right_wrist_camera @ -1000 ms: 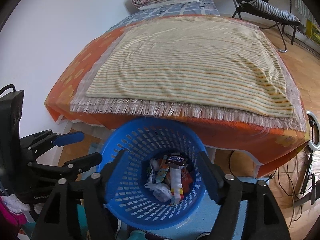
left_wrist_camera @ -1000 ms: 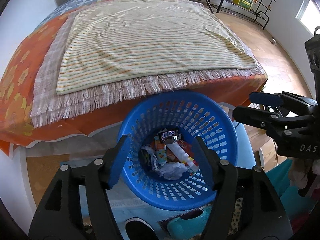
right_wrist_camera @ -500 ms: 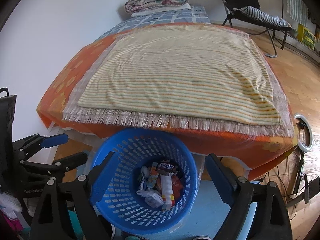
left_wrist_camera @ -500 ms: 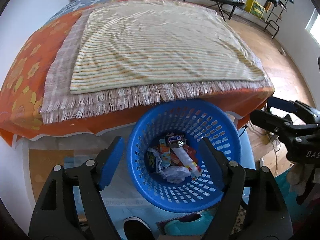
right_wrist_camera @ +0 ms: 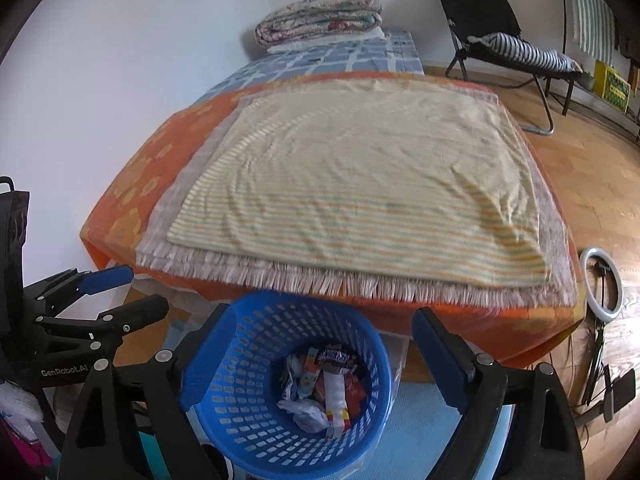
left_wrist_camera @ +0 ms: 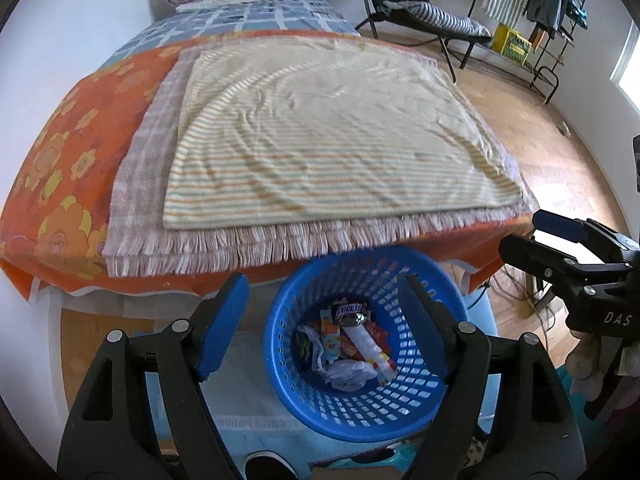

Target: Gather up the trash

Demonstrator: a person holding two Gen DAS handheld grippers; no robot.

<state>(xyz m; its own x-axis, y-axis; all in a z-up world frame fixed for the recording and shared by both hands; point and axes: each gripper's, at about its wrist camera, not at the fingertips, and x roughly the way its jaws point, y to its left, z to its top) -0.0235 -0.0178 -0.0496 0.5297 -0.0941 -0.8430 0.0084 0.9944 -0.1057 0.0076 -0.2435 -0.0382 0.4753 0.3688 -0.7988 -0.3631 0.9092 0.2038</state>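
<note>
A blue perforated basket (left_wrist_camera: 400,404) stands on the floor at the foot of the bed and holds several wrappers (left_wrist_camera: 348,348), a Snickers bar (left_wrist_camera: 351,309) on top. It also shows in the right wrist view (right_wrist_camera: 248,392) with the wrappers (right_wrist_camera: 324,392). My left gripper (left_wrist_camera: 324,328) is open and empty above the basket, its left finger outside the rim. My right gripper (right_wrist_camera: 320,364) is open and empty above it too. Each gripper shows at the edge of the other's view: the right gripper (left_wrist_camera: 560,240) and the left gripper (right_wrist_camera: 116,292).
The bed carries a striped yellow blanket (left_wrist_camera: 332,136) over an orange flowered sheet (left_wrist_camera: 60,168), with folded quilts (right_wrist_camera: 320,20) at its head. A black folding chair (right_wrist_camera: 500,28) and a ring light (right_wrist_camera: 604,284) stand on the wooden floor. A light blue mat (right_wrist_camera: 416,440) lies under the basket.
Both grippers have drawn back and up from the basket, so it looks smaller and lower in both views. Both stay open and empty.
</note>
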